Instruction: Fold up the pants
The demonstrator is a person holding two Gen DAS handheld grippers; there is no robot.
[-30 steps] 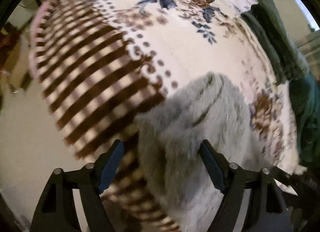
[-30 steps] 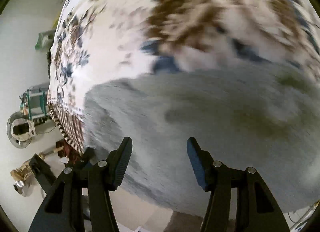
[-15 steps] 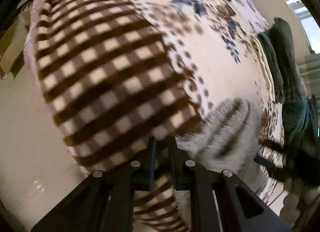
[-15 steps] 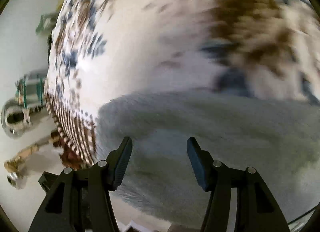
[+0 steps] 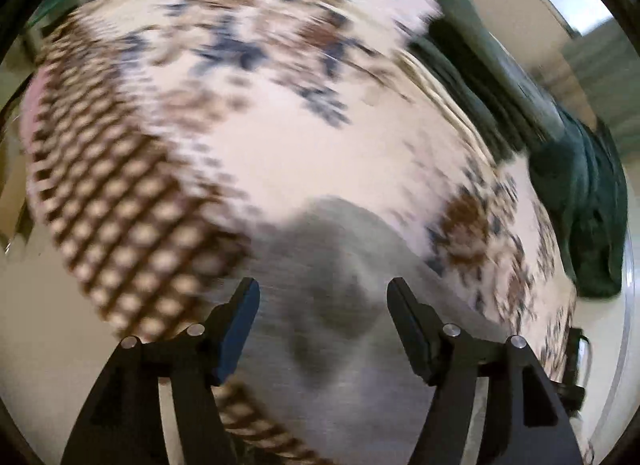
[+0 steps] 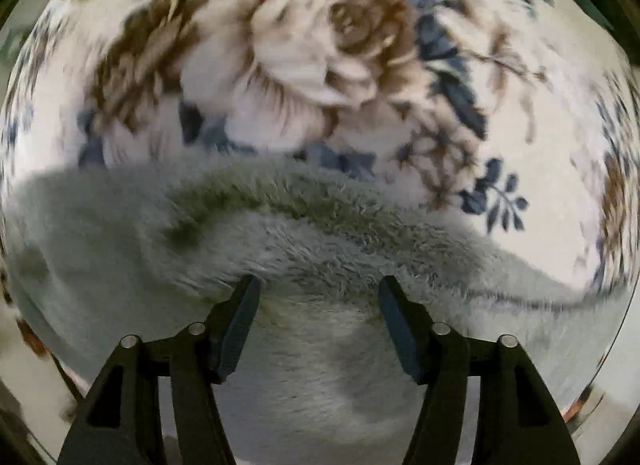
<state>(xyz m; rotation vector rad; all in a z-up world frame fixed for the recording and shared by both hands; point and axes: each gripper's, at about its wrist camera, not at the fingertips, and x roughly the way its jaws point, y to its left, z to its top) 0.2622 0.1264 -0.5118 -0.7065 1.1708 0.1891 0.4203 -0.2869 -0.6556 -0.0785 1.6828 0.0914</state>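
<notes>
The fuzzy grey pants [image 5: 340,273] lie on a floral blanket [image 5: 256,137] that covers a bed. In the left wrist view the frame is blurred; my left gripper [image 5: 323,305] is open over the grey fabric, holding nothing. In the right wrist view the pants [image 6: 312,233] fill the lower half, with a thick raised fold running across. My right gripper [image 6: 318,301] is open, its fingers [image 6: 240,317] just above the fabric below that fold, holding nothing.
The blanket has a brown checked border [image 5: 120,225] at the left edge, with pale floor [image 5: 36,345] beyond. A dark green heap of cloth [image 5: 580,193] lies along the right side of the bed. A large brown rose print [image 6: 320,45] lies beyond the pants.
My left gripper, shut half a second ago over the checked border, is now open and over the grey pants. My right gripper stayed open and moved closer over the pants' fold.
</notes>
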